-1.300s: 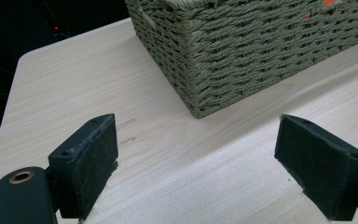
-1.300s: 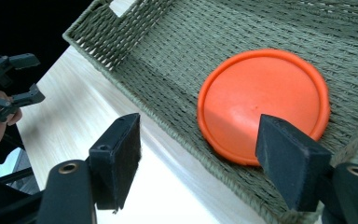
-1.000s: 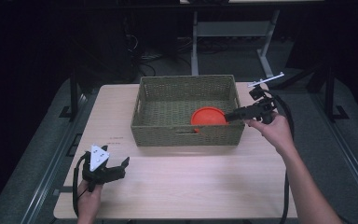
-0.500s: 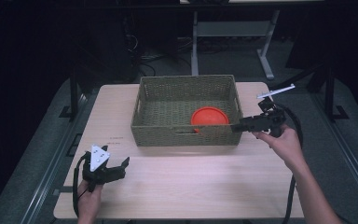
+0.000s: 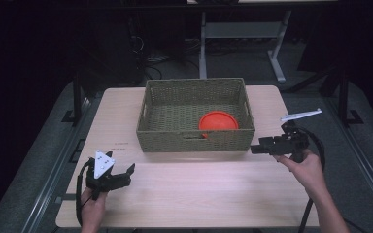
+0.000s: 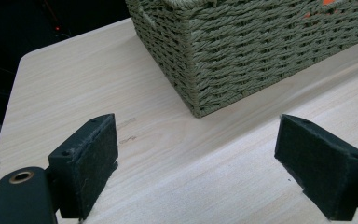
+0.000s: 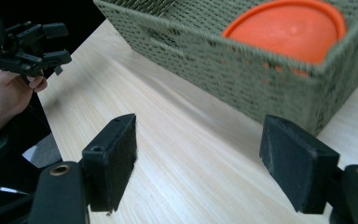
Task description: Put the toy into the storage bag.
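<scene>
Orange disc (image 5: 218, 121) lies in the woven basket (image 5: 194, 141) just beyond the nearer right gripper (image 5: 261, 147), jaws wide and empty.

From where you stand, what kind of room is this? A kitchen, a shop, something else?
Most likely a lab or recording room set up for handling tests. A person holds a cabled gripper in each hand, the left gripper and right gripper, over a plain wooden table bearing a woven basket, with dark surroundings.

A round orange plate (image 5: 218, 121) leans tilted against the near right inside wall of the olive woven basket (image 5: 167, 138), which sits mid-bench toward the far side.
</scene>
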Motion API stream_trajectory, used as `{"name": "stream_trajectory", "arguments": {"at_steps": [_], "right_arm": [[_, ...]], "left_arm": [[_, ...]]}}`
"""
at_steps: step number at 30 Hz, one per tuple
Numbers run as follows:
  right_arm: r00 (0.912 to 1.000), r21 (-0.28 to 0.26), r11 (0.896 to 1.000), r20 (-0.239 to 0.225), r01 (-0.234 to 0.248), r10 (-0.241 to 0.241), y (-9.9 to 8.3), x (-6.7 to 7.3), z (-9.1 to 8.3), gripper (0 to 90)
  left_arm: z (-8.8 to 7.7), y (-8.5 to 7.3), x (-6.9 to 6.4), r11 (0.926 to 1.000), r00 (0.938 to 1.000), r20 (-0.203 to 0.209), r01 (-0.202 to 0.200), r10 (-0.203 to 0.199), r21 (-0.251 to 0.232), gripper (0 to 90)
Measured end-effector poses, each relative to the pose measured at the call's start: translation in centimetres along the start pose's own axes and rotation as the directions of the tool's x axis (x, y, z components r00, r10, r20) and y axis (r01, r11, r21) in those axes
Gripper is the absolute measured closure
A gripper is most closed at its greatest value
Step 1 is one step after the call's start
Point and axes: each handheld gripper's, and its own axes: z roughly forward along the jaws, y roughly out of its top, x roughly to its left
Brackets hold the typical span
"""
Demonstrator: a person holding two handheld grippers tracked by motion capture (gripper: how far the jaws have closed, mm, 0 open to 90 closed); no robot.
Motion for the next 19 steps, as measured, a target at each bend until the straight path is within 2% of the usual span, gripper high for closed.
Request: {"name": "stream_trajectory", "arguments": {"at_steps": [4, 13, 17, 19], "right_arm": [[0.9999, -0.006, 1.000, -0.013, -0.007, 0.007, -1.5, -0.4, 0.0, 26.6], [0.9997, 0.013, 1.000, -0.003, -0.023, 0.023, -4.6, -0.7, 0.6, 26.5], [1.0000, -0.027, 1.000, -0.002, 0.008, -0.008, -6.2, -0.1, 0.6, 26.1], [0.9989, -0.056, 0.998, 0.023, 0.041, -0.040, -7.4, 0.3, 0.8, 25.6]], "left_arm": [[0.0, 0.0, 0.1, 1.0000, 1.0000, -0.001, -0.001, 0.001, 0.002, 12.8], [0.0, 0.0, 0.0, 1.0000, 1.0000, 0.000, -0.003, 0.003, 0.003, 12.7], [0.0, 0.0, 0.0, 1.0000, 1.0000, 0.002, -0.001, 0.001, 0.003, 12.7], [0.1, 0.1, 0.0, 0.9999, 0.9999, 0.003, -0.010, 0.010, 0.010, 12.8]]}}
